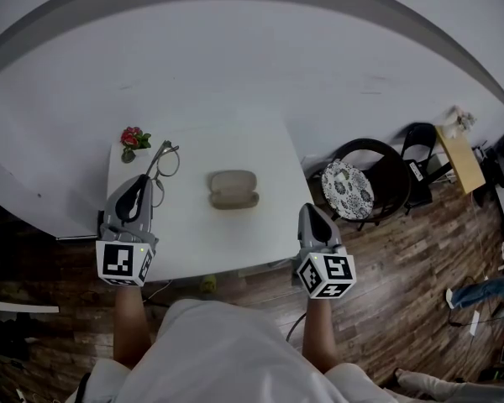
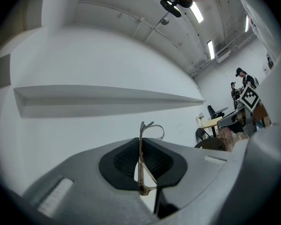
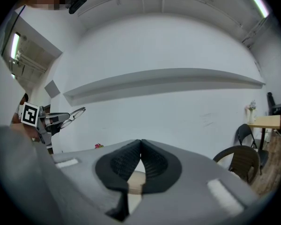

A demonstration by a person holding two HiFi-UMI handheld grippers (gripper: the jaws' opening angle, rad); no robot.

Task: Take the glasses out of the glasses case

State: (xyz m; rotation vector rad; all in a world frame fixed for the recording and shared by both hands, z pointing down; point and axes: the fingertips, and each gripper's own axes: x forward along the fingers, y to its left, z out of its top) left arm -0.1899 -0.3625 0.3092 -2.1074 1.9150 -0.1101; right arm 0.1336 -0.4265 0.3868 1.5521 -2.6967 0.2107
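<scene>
While glasses case (image 1: 233, 189) lies on white table (image 1: 235, 246), wood floor (image 1: 386, 292) alongside.

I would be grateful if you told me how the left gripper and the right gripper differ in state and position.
The left gripper is clamped on the glasses; the right gripper has its jaws shut together on nothing. The left gripper is over the left side of the table, the right gripper at its right edge. Both are grey, carry a marker cube and point toward the wall, with the glasses case lying ahead between them.
</scene>
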